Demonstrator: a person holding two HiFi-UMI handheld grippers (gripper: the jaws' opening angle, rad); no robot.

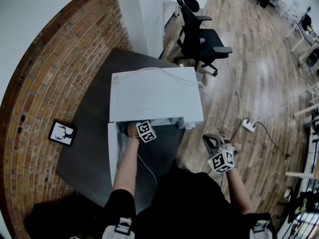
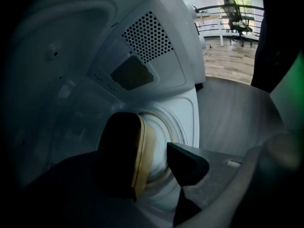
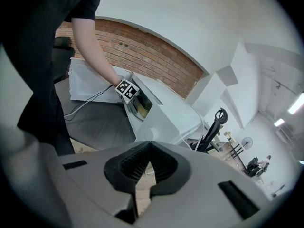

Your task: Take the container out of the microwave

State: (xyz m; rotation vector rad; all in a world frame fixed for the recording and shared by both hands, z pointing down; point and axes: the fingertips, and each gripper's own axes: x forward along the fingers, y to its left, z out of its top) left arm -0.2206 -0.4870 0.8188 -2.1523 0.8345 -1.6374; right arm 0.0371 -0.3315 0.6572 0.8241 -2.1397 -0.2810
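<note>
Left gripper (image 2: 159, 163) reaches inside the microwave (image 1: 155, 99), door (image 1: 113, 151) swung wide. Jaws spread — dark, tan-rimmed container (image 2: 126, 151) between them, a gap at the right jaw. Right gripper (image 3: 148, 151) clenched, empty — out past the table (image 1: 84, 148) edge.

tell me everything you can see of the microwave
The microwave is a white, boxy, smooth-cased unit standing on a dark grey table close to a brick wall. Its door is swung open to the person's left. A white cable lies across the top. Inside, one pale wall has a perforated vent patch. The left tongs reach into the cavity, jaws apart.
</note>
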